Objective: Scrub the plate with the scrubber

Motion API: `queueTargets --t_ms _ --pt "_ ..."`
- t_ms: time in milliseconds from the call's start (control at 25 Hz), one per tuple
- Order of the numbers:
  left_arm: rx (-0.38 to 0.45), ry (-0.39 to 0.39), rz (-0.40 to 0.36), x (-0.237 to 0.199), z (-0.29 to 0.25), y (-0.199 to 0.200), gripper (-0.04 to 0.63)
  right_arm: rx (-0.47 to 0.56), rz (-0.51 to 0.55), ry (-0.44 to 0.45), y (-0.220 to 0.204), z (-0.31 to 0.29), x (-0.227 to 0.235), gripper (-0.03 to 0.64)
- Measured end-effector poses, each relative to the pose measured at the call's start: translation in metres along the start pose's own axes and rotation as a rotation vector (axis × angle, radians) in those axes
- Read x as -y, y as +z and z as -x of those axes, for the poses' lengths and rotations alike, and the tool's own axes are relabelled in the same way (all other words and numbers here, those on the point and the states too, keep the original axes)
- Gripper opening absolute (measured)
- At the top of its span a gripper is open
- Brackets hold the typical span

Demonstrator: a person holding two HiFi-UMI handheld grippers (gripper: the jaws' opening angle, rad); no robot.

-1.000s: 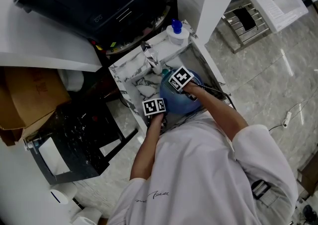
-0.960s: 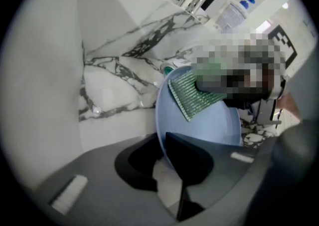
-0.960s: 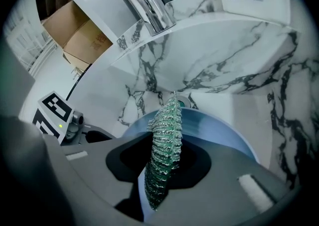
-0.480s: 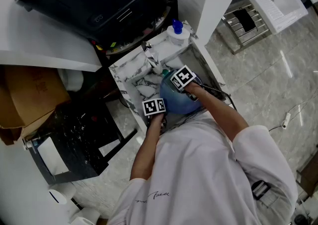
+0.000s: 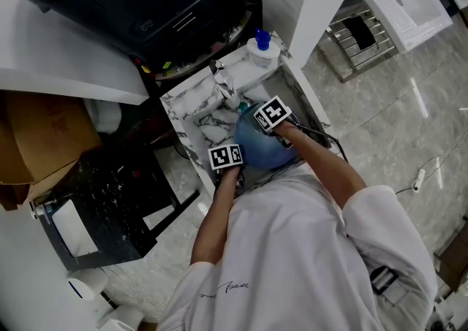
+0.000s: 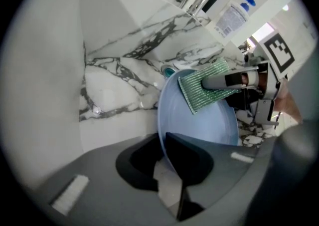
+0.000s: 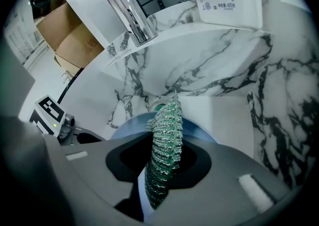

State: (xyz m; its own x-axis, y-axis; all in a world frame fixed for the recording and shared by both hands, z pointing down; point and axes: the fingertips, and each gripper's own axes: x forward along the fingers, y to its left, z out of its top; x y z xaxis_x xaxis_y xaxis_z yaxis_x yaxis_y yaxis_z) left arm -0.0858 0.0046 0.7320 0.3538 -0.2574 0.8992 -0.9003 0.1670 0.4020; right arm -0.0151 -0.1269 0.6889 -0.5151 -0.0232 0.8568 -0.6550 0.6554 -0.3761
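Plate (round, pale blue) (image 6: 204, 125) stands on edge, rim clamped in left gripper (image 6: 164, 142); right gripper (image 7: 160, 167) grips flat green mesh scrubber (image 6: 202, 90), laid on plate's upper face.

A round, pale blue plate (image 6: 199, 127) stands tilted on edge over the white marble sink (image 5: 203, 114), its hollow face turned away from the sink's back wall. Its lower rim is pinched between the jaws of the left gripper (image 6: 164, 146). A square green scrubber (image 6: 203, 93) of mesh shot with silvery thread lies flat against the plate's upper inner face, clamped edge-on in the right gripper (image 7: 162, 157), above the sink's basin.
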Motion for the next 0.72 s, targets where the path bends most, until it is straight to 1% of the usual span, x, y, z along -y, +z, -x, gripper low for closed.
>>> queueTargets --t_ms 360,520,600,720 --pt "0.012 -0.004 0.021 0.0 0.002 0.002 0.083 0.007 0.025 -0.065 -0.001 0.01 0.013 0.063" --pt "0.018 -0.007 0.036 0.001 0.003 0.003 0.083 0.006 0.054 -0.106 -0.002 0.014 0.021 0.063" --pt "0.02 -0.009 0.045 0.0 0.002 0.003 0.083 0.002 0.065 -0.125 -0.003 0.017 0.025 0.063" --pt "0.021 -0.007 0.053 0.0 0.002 0.003 0.081 -0.021 0.052 -0.134 -0.008 0.021 0.03 0.063"
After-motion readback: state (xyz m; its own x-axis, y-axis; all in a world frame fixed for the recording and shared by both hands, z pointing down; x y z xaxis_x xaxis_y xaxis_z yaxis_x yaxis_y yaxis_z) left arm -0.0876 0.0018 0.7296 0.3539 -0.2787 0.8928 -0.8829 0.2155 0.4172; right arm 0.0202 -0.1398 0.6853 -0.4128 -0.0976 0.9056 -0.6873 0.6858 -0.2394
